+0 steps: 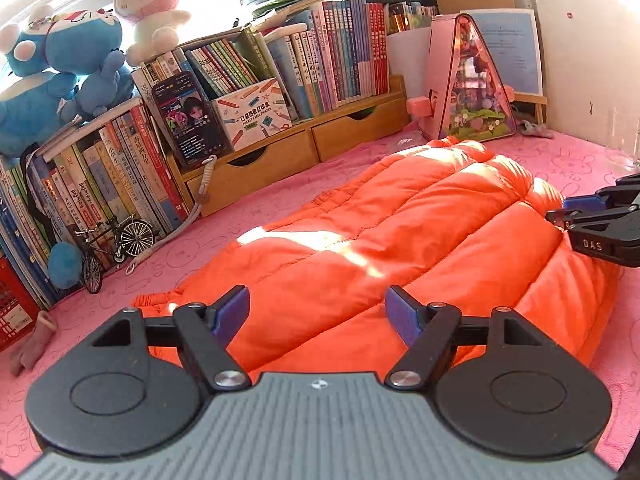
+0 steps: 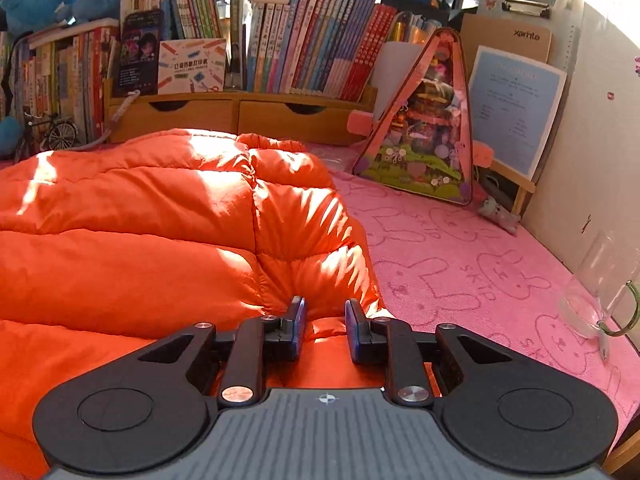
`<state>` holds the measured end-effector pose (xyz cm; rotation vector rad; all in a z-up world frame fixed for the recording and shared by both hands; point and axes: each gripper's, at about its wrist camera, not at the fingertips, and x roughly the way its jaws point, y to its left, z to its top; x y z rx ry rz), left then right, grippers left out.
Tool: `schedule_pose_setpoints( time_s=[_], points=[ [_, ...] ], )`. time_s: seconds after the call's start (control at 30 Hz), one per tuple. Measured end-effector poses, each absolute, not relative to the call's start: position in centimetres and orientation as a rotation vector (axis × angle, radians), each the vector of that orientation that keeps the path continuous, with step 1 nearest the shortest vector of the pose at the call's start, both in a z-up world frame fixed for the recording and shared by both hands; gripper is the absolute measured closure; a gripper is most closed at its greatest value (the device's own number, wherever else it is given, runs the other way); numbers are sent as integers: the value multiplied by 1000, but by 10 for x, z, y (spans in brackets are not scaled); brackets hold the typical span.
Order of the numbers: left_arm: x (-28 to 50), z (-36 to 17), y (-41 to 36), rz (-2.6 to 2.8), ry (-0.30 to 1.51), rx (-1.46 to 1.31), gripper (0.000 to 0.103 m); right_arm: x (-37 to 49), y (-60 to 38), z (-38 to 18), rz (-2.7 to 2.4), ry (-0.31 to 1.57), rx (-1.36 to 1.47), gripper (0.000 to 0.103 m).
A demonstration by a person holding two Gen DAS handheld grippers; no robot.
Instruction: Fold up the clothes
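Ahead of your left gripper the pink cloth on the bench runs clear up to the wooden drawers and the row of books. To its left a small model bicycle stands near the cloth's edge. Right of your right gripper there is a broad bare stretch of cloth, ending at a glass mug by the white wall and a pink triangular toy case further ahead.

The orange puffer jacket lies flat across the middle of the cloth, quilted in fat bands, streaked with sunlight. Your left jaws stand wide apart over its near edge, with nothing held between them. Your right jaws are drawn close together at the jacket's right edge, where a bulge of orange fabric sits between the pads and appears pinched.
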<state>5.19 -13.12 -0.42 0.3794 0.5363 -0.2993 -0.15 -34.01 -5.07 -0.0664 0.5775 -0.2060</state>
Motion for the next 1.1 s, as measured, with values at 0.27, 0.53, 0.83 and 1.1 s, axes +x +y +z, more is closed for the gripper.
schedule_pose_setpoints(
  time_s=[0.27,0.53,0.83,1.1],
  points=[
    [77,-13,-139,-293,593,424,26,-65,-275,-31,81,370,-50,78],
    [119,-25,-145,-199,653,476,19,-39,-225,-72,164,576,-88,82],
    [167,-38,-154,-130,706,484,19,-38,-226,-86,151,594,-62,82],
    [194,-43,-154,-123,768,451,10,-41,-225,-88,146,580,-53,82]
  ],
)
